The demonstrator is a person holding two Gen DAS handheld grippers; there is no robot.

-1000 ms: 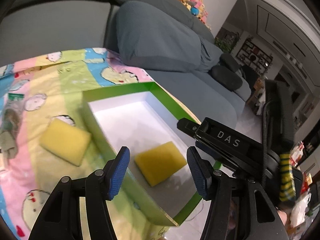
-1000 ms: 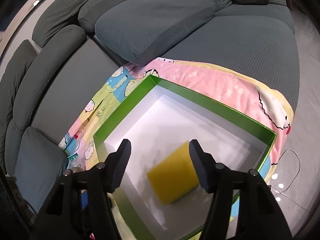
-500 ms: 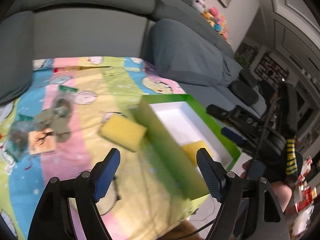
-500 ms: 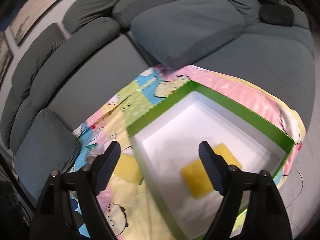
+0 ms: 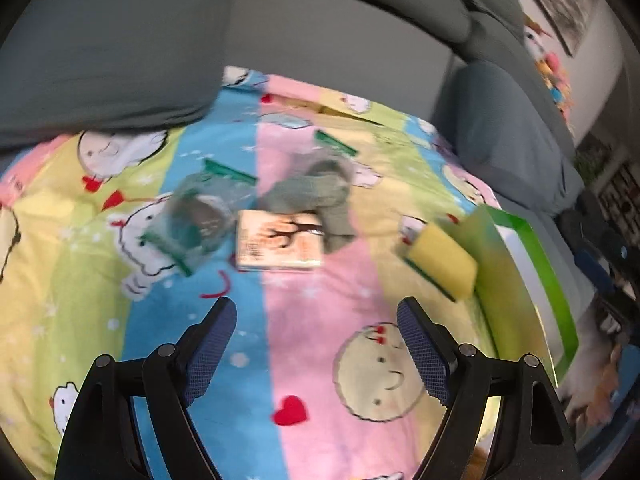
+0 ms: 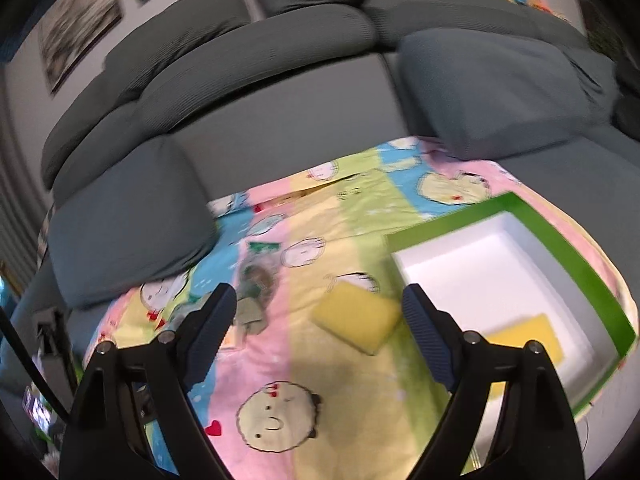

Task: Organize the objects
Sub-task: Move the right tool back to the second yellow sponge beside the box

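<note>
A yellow sponge (image 5: 440,260) lies on the cartoon blanket against the outside of the green box (image 5: 520,280). A second yellow sponge (image 6: 528,336) lies inside the box's white interior, near its front corner. My left gripper (image 5: 320,344) hovers over the blanket's pink stripe, left of the loose sponge; its jaws are opening and nothing is between them. My right gripper (image 6: 316,328) stands open above the blanket, with the loose sponge (image 6: 356,320) seen beyond the gap. The green box (image 6: 560,236) is to its right.
A small picture card (image 5: 280,246), a crumpled grey cloth (image 5: 320,196) and a clear zip bag (image 5: 196,220) lie together mid-blanket. Grey sofa cushions (image 6: 128,240) ring the blanket (image 5: 312,320) at the back and left. The blanket's front edge drops off near the box.
Both grippers have pulled out of the box and swung left over the blanket. Both have opened wider. One sponge stays in the box.
</note>
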